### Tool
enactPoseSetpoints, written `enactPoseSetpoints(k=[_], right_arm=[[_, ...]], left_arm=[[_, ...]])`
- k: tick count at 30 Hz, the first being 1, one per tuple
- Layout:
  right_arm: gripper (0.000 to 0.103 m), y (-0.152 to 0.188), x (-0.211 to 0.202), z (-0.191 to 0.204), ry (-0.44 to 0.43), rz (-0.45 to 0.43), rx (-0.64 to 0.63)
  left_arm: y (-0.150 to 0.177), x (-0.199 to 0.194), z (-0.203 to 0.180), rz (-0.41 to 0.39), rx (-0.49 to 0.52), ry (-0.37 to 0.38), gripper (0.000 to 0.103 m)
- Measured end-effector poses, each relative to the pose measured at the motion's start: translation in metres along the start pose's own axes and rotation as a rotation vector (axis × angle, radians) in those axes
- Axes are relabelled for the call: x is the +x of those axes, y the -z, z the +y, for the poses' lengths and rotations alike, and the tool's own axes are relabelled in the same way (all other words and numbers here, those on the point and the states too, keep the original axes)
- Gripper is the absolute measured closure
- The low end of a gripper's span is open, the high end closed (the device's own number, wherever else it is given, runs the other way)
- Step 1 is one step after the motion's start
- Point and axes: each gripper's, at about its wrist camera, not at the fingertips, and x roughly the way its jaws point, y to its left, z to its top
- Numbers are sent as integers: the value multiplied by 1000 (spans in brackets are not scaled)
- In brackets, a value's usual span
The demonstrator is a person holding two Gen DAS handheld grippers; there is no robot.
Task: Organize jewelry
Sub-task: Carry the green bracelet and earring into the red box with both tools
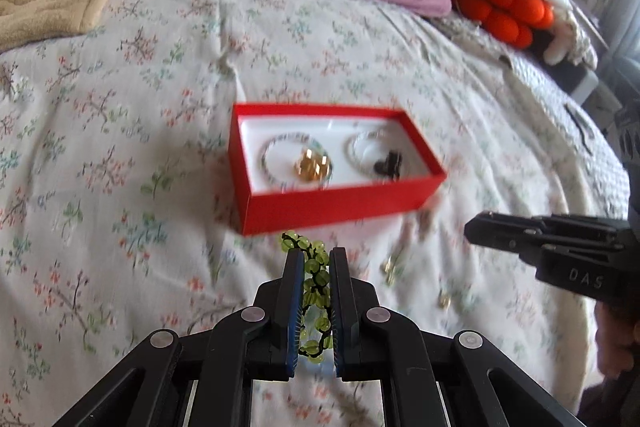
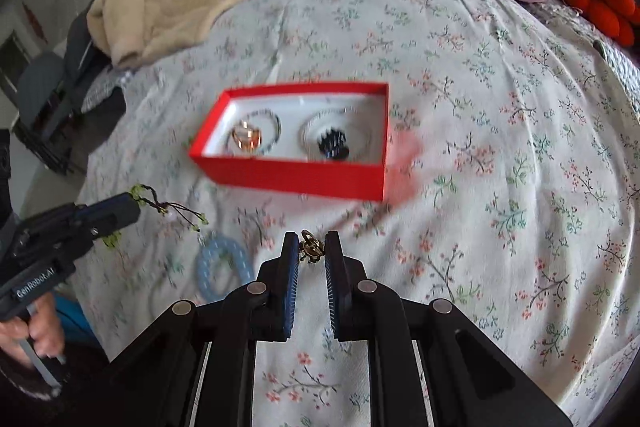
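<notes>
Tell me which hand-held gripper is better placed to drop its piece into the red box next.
Probably the left hand-held gripper: its green bracelet hangs just short of the red box. The right hand-held gripper, holding a gold piece, looks farther back.

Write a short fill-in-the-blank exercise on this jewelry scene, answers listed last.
1. The left tongs are shut on a bracelet of ____ beads.
2. The right tongs pinch a small ____-coloured trinket.
3. The open box on the bedspread is ____ outside.
4. A light ____ ring lies on the bedspread.

Answers: green; gold; red; blue
</notes>
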Motion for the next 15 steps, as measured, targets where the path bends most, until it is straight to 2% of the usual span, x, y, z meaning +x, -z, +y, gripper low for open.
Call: enactPoseSetpoints(k=[15], right_arm=[[89, -48, 24, -16, 3, -69, 61]], left_arm=[[-52, 37, 10, -89, -79, 17, 97]])
